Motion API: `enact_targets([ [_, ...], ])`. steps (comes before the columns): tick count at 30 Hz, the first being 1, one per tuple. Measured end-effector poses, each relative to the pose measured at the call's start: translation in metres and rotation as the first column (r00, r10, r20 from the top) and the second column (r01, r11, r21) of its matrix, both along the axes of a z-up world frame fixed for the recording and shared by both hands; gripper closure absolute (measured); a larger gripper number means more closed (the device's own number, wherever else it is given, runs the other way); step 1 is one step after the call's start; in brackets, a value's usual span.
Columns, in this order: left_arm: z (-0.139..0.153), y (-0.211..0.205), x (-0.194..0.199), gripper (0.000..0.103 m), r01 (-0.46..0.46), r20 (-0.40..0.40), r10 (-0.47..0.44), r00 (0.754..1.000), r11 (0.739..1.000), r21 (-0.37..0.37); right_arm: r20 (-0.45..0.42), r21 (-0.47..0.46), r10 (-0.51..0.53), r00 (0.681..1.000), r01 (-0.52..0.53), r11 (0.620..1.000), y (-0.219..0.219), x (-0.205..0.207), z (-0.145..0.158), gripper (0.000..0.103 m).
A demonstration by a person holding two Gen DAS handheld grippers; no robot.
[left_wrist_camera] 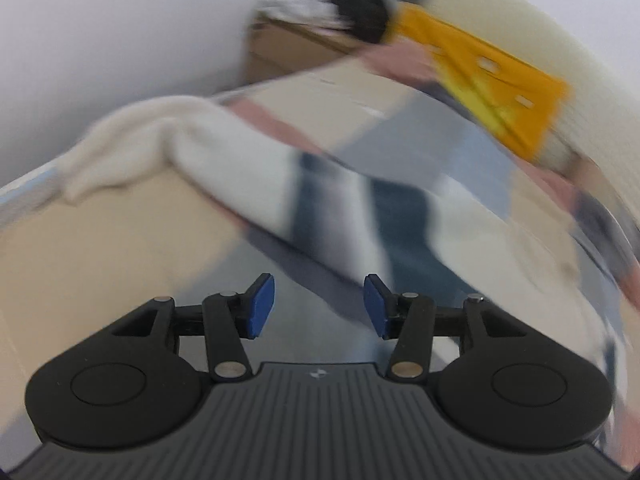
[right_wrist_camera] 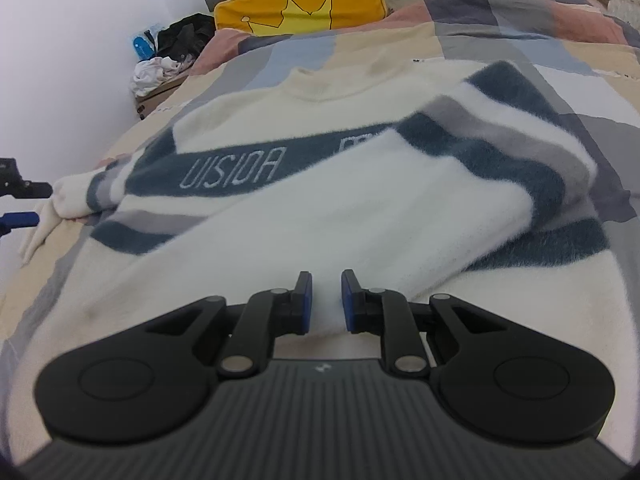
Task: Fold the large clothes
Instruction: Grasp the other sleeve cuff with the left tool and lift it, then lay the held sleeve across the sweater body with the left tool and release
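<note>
While the left wrist view is smeared by blur, the right wrist view is sharp, so most detail comes from there.

Garment: a fluffy cream knit sweater with dark teal and grey stripes [right_wrist_camera: 248,168] lies flat on the bed, neckline at 12 o'clock and hem at 6 o'clock; a teal chest band carries pale lettering.

Folded sleeve: the striped sleeve on the 3 o'clock side [right_wrist_camera: 460,184] is laid diagonally across the sweater's front, its cuff end reaching down to 6 o'clock.

Other sleeve: the sleeve at 9 o'clock [right_wrist_camera: 76,196] lies bunched at the bed's edge.

Right gripper: the black two-finger right gripper with blue pads [right_wrist_camera: 325,300] has its fingers narrowly apart with the cuff end of the folded sleeve between them; whether the pads press the cloth, I cannot tell.

Left gripper: the black two-finger left gripper with blue pads [left_wrist_camera: 319,307] has its fingers spread wide, holding nothing; the blurred sweater [left_wrist_camera: 248,172] lies ahead of it toward 12 o'clock.

Bed: a patchwork bedspread of beige, pink, grey and blue squares [right_wrist_camera: 480,44] lies under the sweater.

Pillow: a yellow cushion printed with a crown outline [right_wrist_camera: 296,0] sits at 12 o'clock, well apart from the sweater.

Corner clutter: a brown cardboard box holding white and black cloth [right_wrist_camera: 160,80] stands at 10 o'clock beside the wall.
</note>
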State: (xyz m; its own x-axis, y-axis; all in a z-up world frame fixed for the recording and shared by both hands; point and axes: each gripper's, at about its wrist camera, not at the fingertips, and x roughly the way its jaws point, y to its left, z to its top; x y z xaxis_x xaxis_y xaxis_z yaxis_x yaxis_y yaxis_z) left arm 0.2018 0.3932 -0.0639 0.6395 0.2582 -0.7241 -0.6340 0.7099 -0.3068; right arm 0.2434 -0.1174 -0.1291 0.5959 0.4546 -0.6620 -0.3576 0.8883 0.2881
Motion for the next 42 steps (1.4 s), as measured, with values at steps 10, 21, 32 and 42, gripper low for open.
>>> enact_targets([
  [10,-0.085,0.153,-0.06,0.044,-0.367,0.176,0.48,0.859,0.818,-0.442,0.013,-0.003,0.012,1.0,-0.012,1.0,0.007,0.009,-0.007,0.085],
  [21,-0.118,0.227,-0.074,0.068,-0.517,0.27,0.699,0.662,0.687,-0.511,0.05,-0.095,0.013,0.999,-0.009,0.995,0.03,0.014,-0.011,0.084],
  [32,-0.056,0.29,-0.082,0.095,-0.535,0.283,0.621,0.731,0.779,-0.326,0.076,-0.165,0.032,0.997,-0.019,0.986,0.05,0.014,-0.008,0.084],
  [42,0.072,0.259,-0.023,0.095,-0.379,0.36,0.386,0.849,0.921,-0.093,0.06,-0.135,0.02,0.998,-0.011,0.991,0.045,0.016,-0.004,0.084],
])
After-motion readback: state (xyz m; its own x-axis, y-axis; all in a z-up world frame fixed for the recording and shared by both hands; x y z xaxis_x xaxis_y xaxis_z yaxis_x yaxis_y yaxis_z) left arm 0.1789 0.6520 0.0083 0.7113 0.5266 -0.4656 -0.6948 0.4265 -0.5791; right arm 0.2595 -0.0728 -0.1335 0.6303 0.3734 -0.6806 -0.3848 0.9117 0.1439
